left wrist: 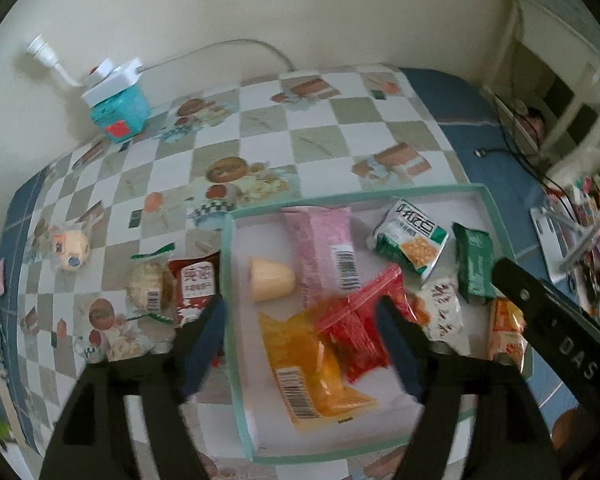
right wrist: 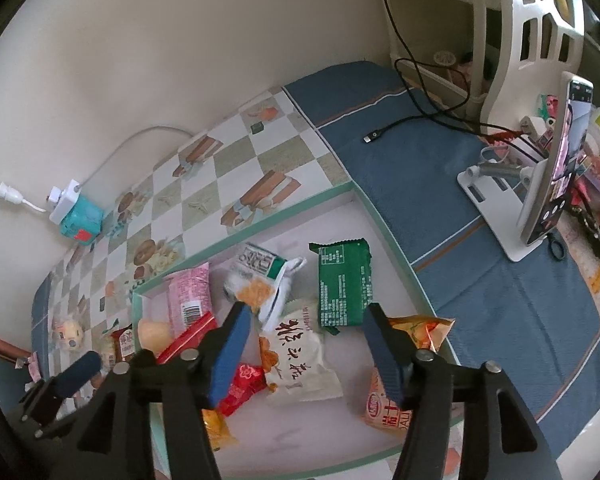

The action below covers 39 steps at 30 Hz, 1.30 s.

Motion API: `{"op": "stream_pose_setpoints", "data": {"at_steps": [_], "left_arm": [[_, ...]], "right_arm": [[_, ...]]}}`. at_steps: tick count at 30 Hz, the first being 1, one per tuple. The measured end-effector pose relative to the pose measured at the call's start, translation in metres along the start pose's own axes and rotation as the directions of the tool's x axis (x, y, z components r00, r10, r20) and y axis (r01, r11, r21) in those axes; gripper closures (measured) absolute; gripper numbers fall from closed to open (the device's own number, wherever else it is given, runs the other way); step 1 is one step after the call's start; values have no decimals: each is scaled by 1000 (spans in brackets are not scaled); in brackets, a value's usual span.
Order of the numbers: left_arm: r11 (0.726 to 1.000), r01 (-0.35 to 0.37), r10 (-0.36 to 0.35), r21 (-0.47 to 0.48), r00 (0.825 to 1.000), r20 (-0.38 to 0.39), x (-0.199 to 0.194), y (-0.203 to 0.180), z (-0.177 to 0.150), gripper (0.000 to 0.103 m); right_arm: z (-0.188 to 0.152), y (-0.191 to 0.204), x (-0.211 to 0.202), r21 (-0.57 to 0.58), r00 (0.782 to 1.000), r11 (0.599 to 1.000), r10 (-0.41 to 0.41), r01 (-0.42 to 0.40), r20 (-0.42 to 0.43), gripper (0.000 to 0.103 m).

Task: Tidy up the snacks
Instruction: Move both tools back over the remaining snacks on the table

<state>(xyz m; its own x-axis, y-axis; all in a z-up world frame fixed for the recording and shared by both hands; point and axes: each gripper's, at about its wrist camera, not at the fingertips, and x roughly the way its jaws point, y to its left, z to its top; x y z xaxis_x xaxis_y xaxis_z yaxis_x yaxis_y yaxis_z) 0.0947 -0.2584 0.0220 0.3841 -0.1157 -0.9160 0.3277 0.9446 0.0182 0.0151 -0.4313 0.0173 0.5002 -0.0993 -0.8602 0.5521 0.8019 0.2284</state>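
A shallow white tray with a teal rim (left wrist: 229,264) (right wrist: 260,228) holds several snack packets: a pink one (left wrist: 320,240), a yellow one (left wrist: 312,364), a red zip bag (left wrist: 356,320), a green one (right wrist: 342,284), a white one (right wrist: 300,356) and an orange one (right wrist: 384,404). My left gripper (left wrist: 300,312) is open and empty above the tray's left edge. My right gripper (right wrist: 306,320) is open and empty above the white packet. On the cloth left of the tray lie a red packet (left wrist: 194,284), a round pastry (left wrist: 148,288) and a small wrapped bun (left wrist: 70,246).
A teal box with a white power adapter (left wrist: 116,100) stands by the wall at the back left. A phone on a white stand (right wrist: 540,184) and a black cable (right wrist: 404,120) sit on the blue cloth at the right. Clutter lies at the far right.
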Motion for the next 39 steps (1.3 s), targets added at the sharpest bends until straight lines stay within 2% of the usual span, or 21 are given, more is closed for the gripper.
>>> {"op": "stream_pose_setpoints", "data": {"at_steps": [2,5,16,28,35,39], "left_arm": [[999,-10,11,-37,1000,6,-1,10,2,14],[996,-24,25,-82,1000,8,-1,23,4,13],[958,-110,114,-265,994,-2,-1,80,2,10],[903,-159,155,-399,987,-42,1,123,-9,9],[876,-196,187,-440,980,-65,0,149,-17,9],[851,-220,207,-477,975,-80,-1,172,-21,9]], "right_arm": [[0,0,-1,-5,1000,1000,-18,18,7,27],[0,1,-1,-14,999,999,-32,32,8,26],[-2,16,-6,-73,998,996,-43,46,43,0],[-9,49,-13,-158,998,987,-19,27,56,0],[-21,94,-16,-270,999,963,10,3,47,0],[-28,117,-16,-315,999,949,26,-12,42,0]]}}
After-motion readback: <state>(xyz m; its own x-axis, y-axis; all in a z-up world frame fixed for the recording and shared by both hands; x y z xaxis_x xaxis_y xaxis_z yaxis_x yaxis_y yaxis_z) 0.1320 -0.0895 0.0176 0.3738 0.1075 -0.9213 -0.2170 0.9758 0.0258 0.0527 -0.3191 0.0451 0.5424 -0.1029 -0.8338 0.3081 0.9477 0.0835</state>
